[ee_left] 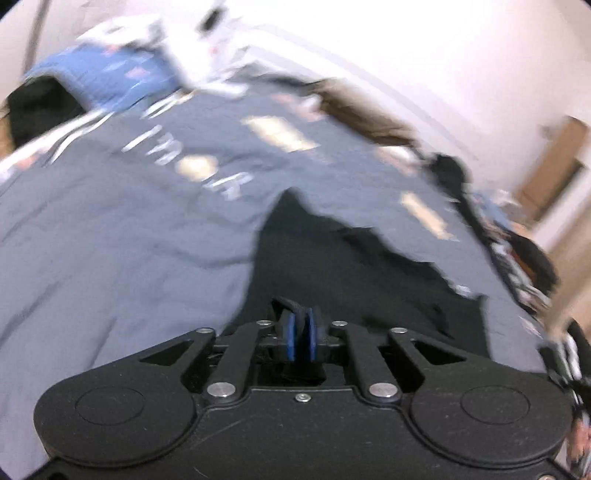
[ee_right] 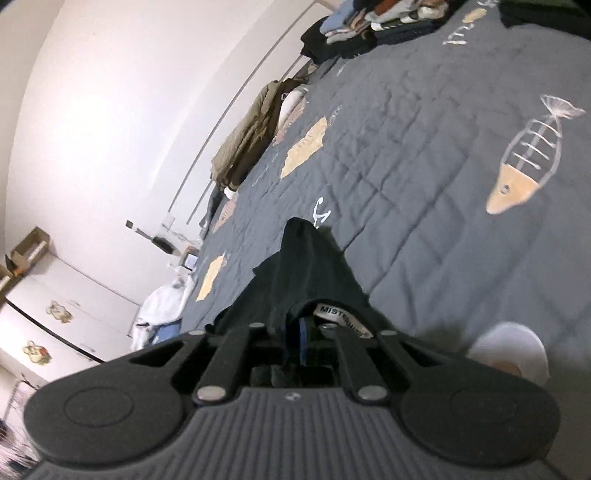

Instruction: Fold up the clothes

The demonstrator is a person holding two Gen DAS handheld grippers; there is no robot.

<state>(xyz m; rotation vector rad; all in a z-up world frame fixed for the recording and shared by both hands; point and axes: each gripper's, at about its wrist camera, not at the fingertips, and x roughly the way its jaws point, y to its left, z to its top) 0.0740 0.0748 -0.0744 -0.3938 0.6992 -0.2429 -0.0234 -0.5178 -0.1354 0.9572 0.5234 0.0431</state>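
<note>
On grey quilt (ee_right: 424, 155) | black garment (ee_left: 332, 258) crumpled, collar label showing | both hand-held grippers (ee_left: 303, 334) (ee_right: 308, 332) pinch it

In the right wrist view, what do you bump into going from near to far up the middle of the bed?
Black garment with its white label → white squiggle stitched on the grey quilt → tan patch → brown jacket → pile of folded clothes.

grey fish-print quilt (ee_right: 424, 155), white cabinet (ee_right: 74, 314), white wall (ee_right: 110, 110)
</note>
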